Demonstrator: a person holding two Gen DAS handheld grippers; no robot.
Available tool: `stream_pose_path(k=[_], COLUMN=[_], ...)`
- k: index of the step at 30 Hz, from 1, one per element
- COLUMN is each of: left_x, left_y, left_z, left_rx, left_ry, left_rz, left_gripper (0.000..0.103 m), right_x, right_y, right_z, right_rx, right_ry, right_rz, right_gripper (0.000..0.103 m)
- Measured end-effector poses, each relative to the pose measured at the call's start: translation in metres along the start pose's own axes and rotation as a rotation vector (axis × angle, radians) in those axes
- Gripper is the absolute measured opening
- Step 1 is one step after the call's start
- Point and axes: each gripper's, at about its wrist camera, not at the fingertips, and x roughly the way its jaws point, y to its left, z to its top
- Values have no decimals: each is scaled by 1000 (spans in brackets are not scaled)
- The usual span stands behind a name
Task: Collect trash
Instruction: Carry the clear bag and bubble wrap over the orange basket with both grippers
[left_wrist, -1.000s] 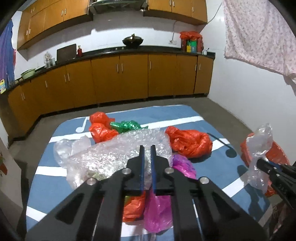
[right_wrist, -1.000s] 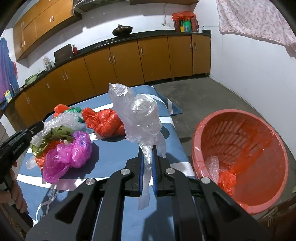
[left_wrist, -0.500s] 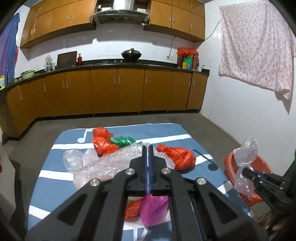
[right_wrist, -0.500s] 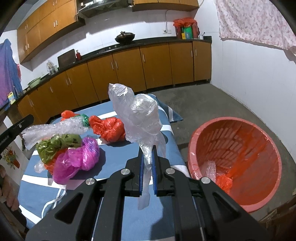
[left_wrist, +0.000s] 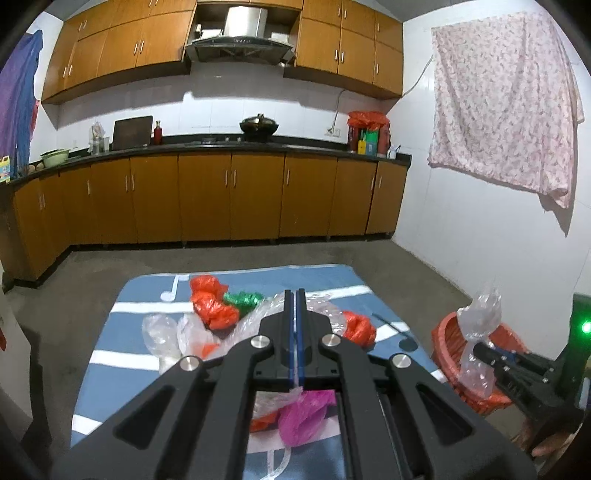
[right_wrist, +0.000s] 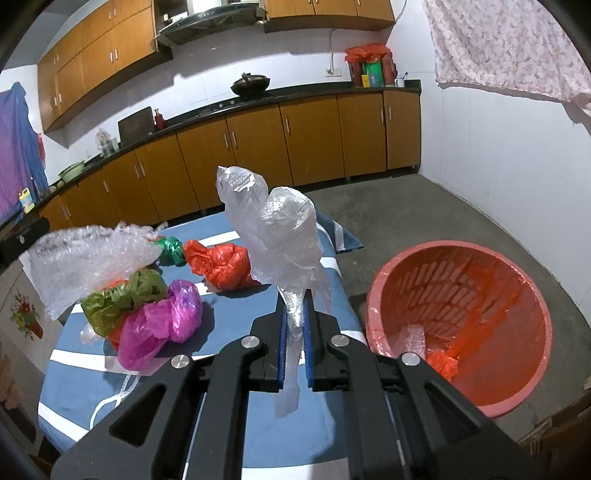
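My left gripper (left_wrist: 295, 295) is shut on a sheet of bubble wrap (right_wrist: 88, 262), which hangs lifted above the pile on the blue striped table (right_wrist: 229, 417). Folds of the wrap (left_wrist: 325, 314) show on both sides of its fingers. My right gripper (right_wrist: 295, 306) is shut on the neck of a clear plastic bag (right_wrist: 280, 236), held upright over the table's right edge beside a red basket (right_wrist: 532, 295). In the left wrist view the right gripper (left_wrist: 480, 350) and its clear bag (left_wrist: 480, 321) stand in front of that basket (left_wrist: 447, 332).
On the table lie an orange-red bag (right_wrist: 221, 264), a green bag (right_wrist: 171, 249), an olive bag (right_wrist: 122, 299), a magenta bag (right_wrist: 159, 325) and clear bags (left_wrist: 162, 332). The basket holds some plastic. Kitchen cabinets (left_wrist: 229, 199) line the far wall.
The left gripper closed on the bubble wrap and rose, lifting it off the pile. The right gripper kept its grip on the clear bag and shifted slightly.
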Motion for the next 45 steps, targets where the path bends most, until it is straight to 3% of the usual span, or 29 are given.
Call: stream_pose_path(k=[14, 23, 35, 45], left_x=[-11, -15, 3, 27], left_y=[-46, -42, -84, -134], left_z=[31, 65, 48, 32], left_rx=[36, 25, 64, 83], left_ry=[-51, -100, -45, 8], left_rz=[-94, -90, -168, -277], left_gripper=[2, 2, 2, 2], right_x=[-19, -21, -25, -34], right_y=[-22, -28, -38, -77], right_z=[6, 7, 6, 10], right_rx=[7, 13, 10, 31], right_ry=[-31, -36, -33, -32], right_rz=[-38, -46, -81, -172], right_gripper=[8, 8, 8, 8])
